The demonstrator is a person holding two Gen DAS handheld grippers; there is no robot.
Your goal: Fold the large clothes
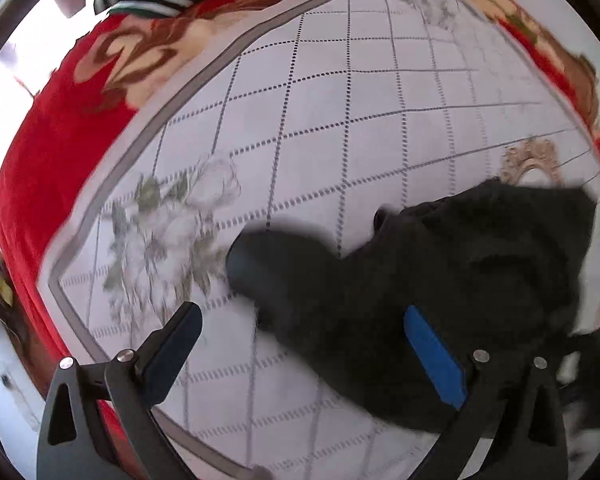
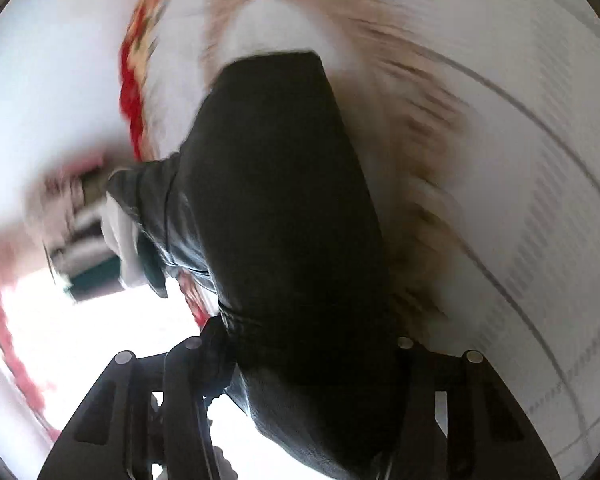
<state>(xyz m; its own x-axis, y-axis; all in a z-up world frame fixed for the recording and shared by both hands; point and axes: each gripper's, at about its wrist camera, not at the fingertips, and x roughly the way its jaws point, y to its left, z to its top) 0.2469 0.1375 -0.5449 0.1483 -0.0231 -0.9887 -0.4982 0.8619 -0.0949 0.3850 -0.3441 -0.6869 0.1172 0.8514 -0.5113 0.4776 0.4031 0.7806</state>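
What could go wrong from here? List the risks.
1. The left gripper is open, so the black garment hangs from the right gripper alone and may bunch or slip.
2. The right view is heavily blurred, suggesting a fast swing that could drag the garment off the white mat.

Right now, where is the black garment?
In the left wrist view the black garment lies at lower right on the white quilted mat, between the open left gripper's fingers; the right gripper holds it.

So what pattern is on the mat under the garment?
White mat with grey diamond grid and floral prints; clearest in left wrist view.
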